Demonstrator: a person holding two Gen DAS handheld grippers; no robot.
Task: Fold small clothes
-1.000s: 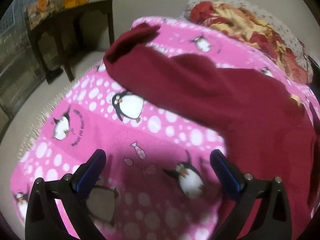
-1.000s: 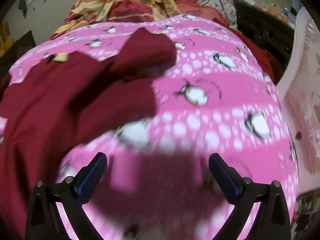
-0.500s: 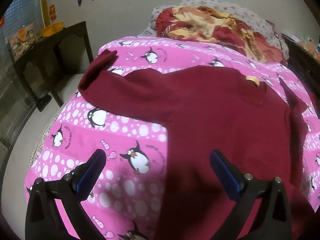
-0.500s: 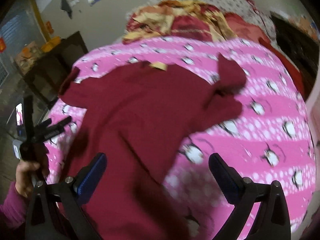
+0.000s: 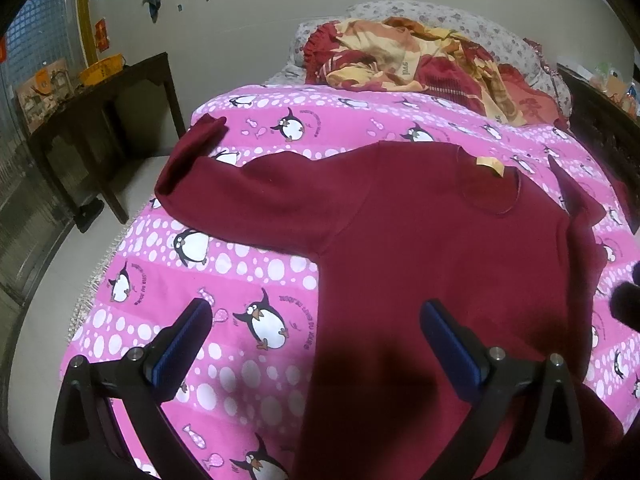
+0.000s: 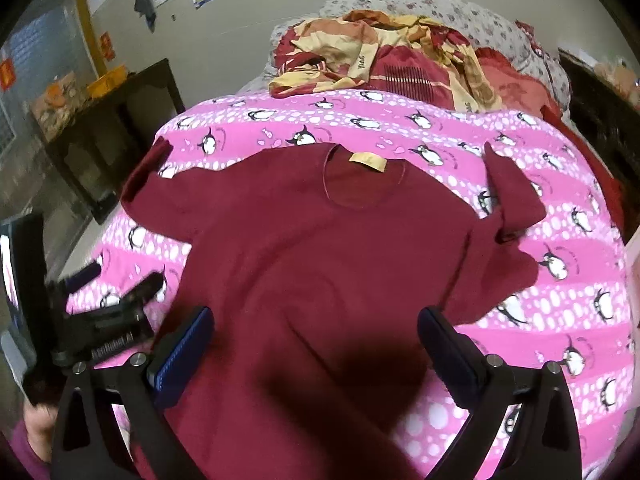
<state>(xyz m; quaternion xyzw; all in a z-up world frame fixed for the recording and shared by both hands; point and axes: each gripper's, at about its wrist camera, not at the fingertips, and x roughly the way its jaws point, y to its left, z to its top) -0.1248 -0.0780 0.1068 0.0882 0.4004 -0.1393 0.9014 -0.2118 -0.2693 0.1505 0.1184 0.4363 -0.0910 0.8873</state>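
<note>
A dark red long-sleeved sweater (image 5: pixel 432 248) lies spread flat on a pink penguin blanket (image 5: pixel 256 280), collar and yellow tag (image 5: pixel 489 165) at the far side. Its left sleeve (image 5: pixel 240 196) stretches out to the left. In the right wrist view the sweater (image 6: pixel 320 248) fills the middle and its right sleeve (image 6: pixel 512 204) is bent and bunched. My left gripper (image 5: pixel 316 340) is open and empty above the sweater's lower left edge. My right gripper (image 6: pixel 316 344) is open and empty above the lower body. The left gripper also shows in the right wrist view (image 6: pixel 116 300).
A crumpled red and yellow quilt (image 5: pixel 424 64) and a flowered pillow (image 5: pixel 472 28) lie at the head of the bed. A dark wooden table (image 5: pixel 100 120) stands left of the bed on the pale floor. Dark furniture (image 6: pixel 600 112) stands at the right.
Both grippers pulled back and rose from close over the sleeves, so the whole sweater now shows. Both stay open. The sweater lies still.
</note>
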